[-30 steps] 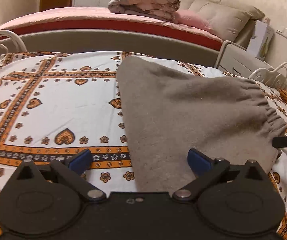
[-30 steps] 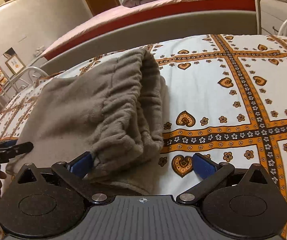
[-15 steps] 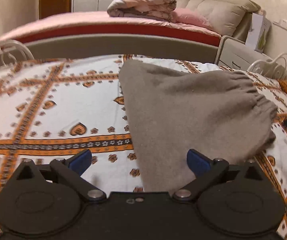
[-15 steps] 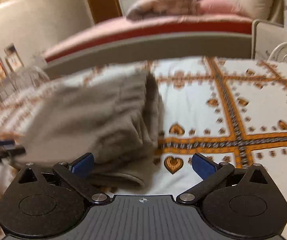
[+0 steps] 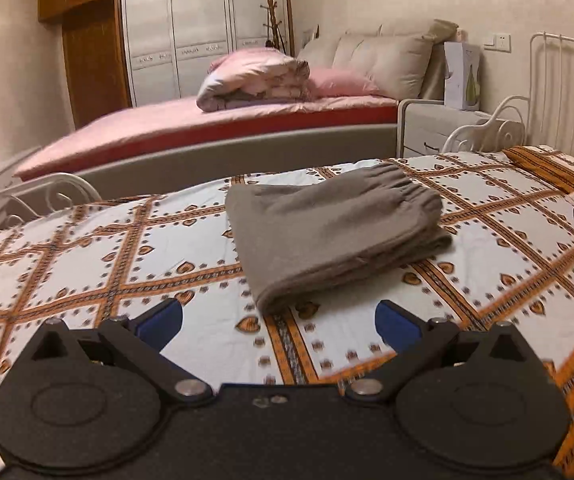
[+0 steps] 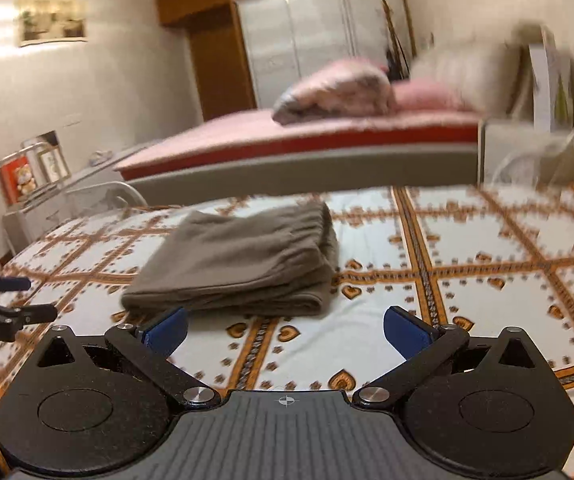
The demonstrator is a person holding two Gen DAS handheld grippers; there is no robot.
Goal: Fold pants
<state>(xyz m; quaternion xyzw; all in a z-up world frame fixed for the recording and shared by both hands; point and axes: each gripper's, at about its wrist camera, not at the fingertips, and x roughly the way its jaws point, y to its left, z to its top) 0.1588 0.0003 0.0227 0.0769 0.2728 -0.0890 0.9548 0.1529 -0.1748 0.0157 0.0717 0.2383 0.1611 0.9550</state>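
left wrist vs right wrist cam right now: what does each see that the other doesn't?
Only the left wrist view: the tall white metal headboard, a wall switch and the coat rack, all sharp.

Only the right wrist view: a framed picture on the wall, a red box with frames on a side shelf, and the left gripper at the frame's left edge, jaws apart.

Both: the folded grey pants lying free on the patterned bedspread, the pink bed, the wardrobe. The right gripper is open and empty.

There were one folded pair of grey pants [image 5: 327,232], two grippers, left [image 5: 279,320] and right [image 6: 285,330], two beds and one rolled pink quilt [image 5: 255,78]
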